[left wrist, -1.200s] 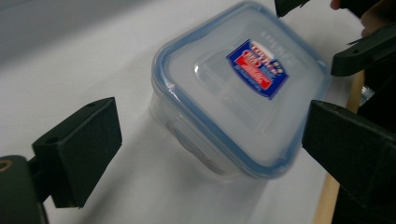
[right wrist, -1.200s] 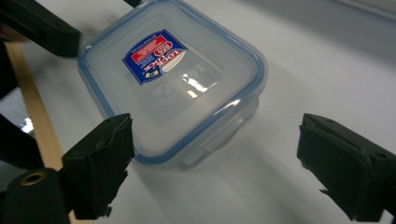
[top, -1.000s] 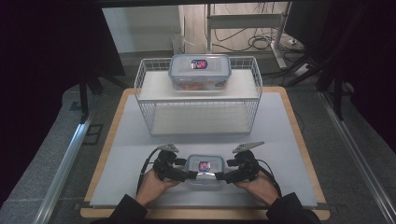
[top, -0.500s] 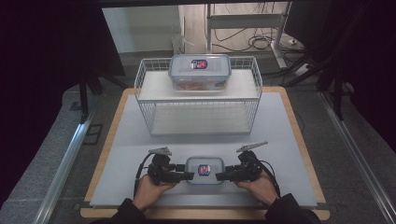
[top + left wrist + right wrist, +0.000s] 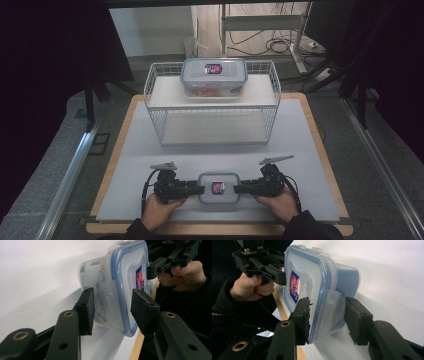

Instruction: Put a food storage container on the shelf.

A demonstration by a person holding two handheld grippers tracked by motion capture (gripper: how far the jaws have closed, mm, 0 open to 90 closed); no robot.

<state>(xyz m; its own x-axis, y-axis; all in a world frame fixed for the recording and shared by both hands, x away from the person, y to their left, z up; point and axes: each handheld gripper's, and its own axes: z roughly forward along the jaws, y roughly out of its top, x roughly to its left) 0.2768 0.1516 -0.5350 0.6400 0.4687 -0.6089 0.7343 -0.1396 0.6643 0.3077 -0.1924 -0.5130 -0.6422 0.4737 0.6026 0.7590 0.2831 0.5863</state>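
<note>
A small clear container (image 5: 218, 187) with a blue-rimmed lid and a red-blue label lies near the table's front edge. My left gripper (image 5: 200, 189) is at its left end and my right gripper (image 5: 236, 188) at its right end. In the left gripper view the jaws (image 5: 112, 307) straddle the container (image 5: 120, 285) end and its loose clear flap. Both grippers' jaws have just been closing. The pads sit close on both sides, with no firm press visible. In the right gripper view the jaws (image 5: 327, 315) flank the other end (image 5: 312, 282) likewise.
A white wire rack (image 5: 212, 120) stands at mid-table. A larger matching container (image 5: 214, 77) sits on its top shelf. The white mat (image 5: 300, 150) lies on a wood-edged board. Metal rails run along both sides.
Both pairs of jaws have narrowed around the ends of the small container. The left gripper has edged in toward it. The container has stayed in place.
</note>
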